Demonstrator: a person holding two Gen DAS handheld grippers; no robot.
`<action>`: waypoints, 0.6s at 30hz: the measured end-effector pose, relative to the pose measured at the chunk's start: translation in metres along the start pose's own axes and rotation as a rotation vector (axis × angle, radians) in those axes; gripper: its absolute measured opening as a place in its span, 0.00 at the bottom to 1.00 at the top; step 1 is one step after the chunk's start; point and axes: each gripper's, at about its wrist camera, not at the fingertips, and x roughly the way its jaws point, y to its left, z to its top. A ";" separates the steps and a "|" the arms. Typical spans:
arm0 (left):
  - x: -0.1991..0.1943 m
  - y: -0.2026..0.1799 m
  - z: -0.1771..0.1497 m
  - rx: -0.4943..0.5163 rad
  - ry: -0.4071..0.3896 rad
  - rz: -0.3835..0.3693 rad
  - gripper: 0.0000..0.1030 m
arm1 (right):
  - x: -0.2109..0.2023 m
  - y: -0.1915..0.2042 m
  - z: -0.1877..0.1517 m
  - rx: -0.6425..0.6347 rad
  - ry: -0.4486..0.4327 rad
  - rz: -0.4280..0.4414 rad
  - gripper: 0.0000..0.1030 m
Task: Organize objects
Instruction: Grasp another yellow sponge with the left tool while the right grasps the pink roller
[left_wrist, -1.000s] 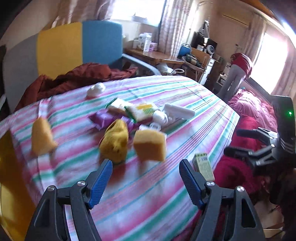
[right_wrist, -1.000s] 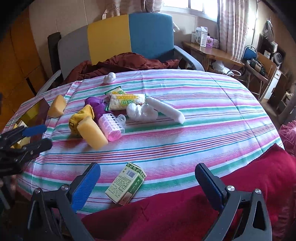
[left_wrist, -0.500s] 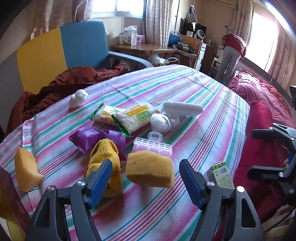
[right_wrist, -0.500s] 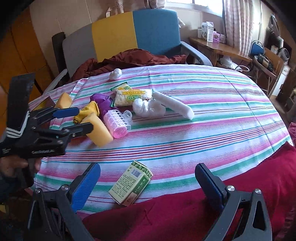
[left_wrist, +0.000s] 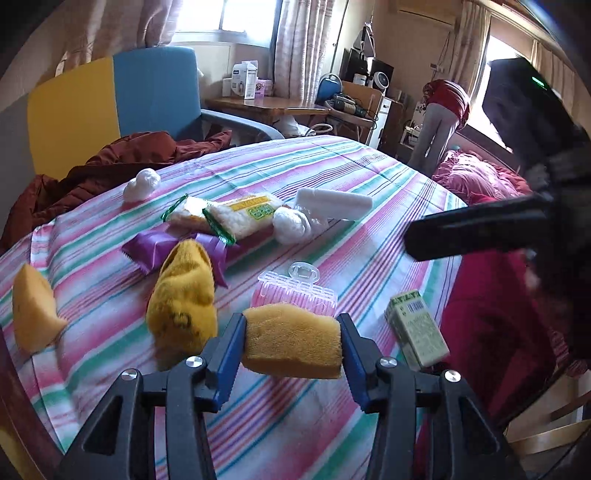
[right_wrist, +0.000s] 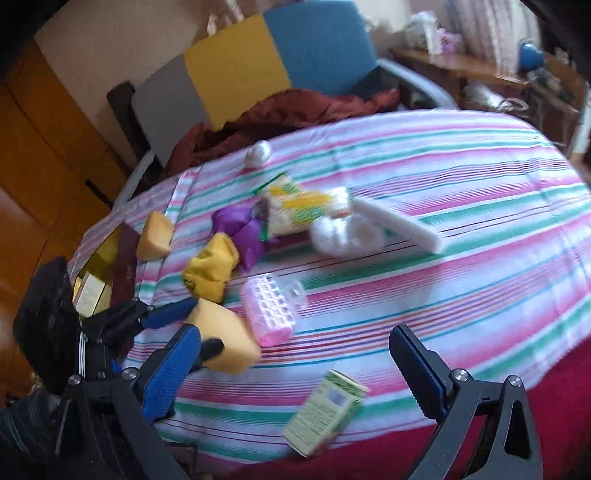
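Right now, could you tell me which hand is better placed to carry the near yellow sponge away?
Left. The left gripper has just closed its pads on the sponge. The right gripper is open and empty, above the green carton.

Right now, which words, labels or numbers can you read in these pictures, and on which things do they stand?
None can be read with certainty.
Green carton: barcode and small print, too small.
Yellow-green snack packet: label characters, blurred.
White box on the far desk: print too small.
Yellow sock: dark marks, illegible.
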 end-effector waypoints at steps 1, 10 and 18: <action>-0.002 0.000 -0.004 -0.005 0.000 0.000 0.48 | 0.010 0.005 0.004 0.004 0.033 0.014 0.97; -0.016 0.009 -0.020 -0.047 -0.025 0.005 0.48 | 0.082 0.035 0.016 -0.042 0.195 -0.017 0.92; -0.022 0.015 -0.029 -0.080 -0.030 0.007 0.47 | 0.106 0.039 0.005 -0.101 0.240 -0.058 0.58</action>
